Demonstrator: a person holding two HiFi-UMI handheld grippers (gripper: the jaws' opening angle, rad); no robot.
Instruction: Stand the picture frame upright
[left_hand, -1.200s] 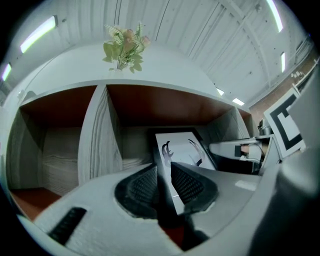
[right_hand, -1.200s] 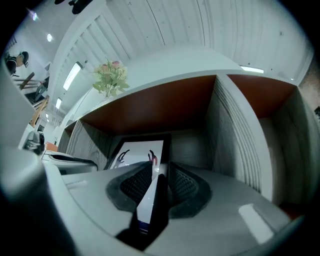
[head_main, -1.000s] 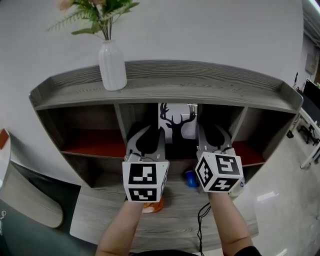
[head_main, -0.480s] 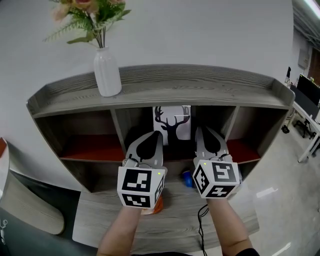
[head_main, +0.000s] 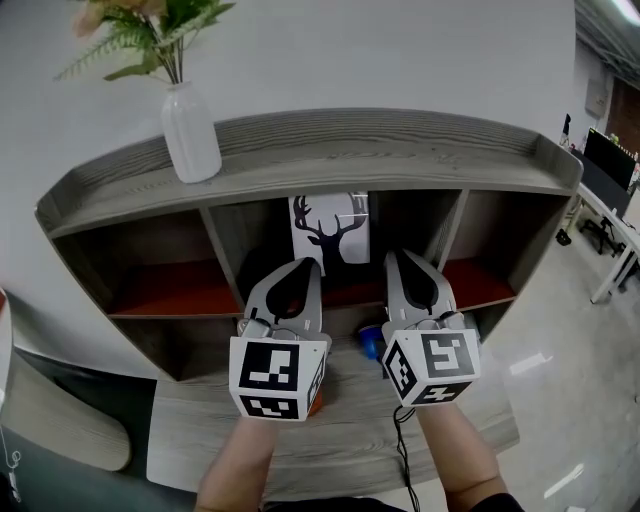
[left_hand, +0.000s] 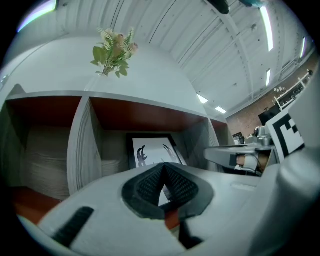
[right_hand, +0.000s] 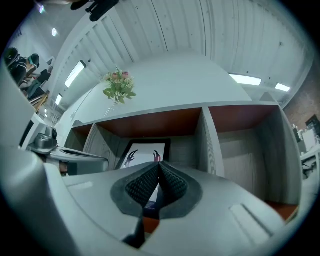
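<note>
The picture frame (head_main: 328, 228), a white print of a black deer head, stands upright against the back of the shelf's middle compartment (head_main: 262, 232). It also shows beyond the jaws in the left gripper view (left_hand: 150, 150) and the right gripper view (right_hand: 141, 151). My left gripper (head_main: 304, 266) is shut and empty, just below and left of the frame. My right gripper (head_main: 399, 258) is also shut and empty, below and right of it. Neither touches the frame.
A white vase (head_main: 190, 135) with flowers stands on the shelf top at the left. A blue object (head_main: 368, 342) lies on the lower board between the grippers, and an orange thing (head_main: 316, 404) sits under the left one. A black cable (head_main: 403, 440) hangs at the front.
Both grippers' jaws have closed with nothing in them. Both have drawn back a little from the frame, which stays upright in its compartment.
</note>
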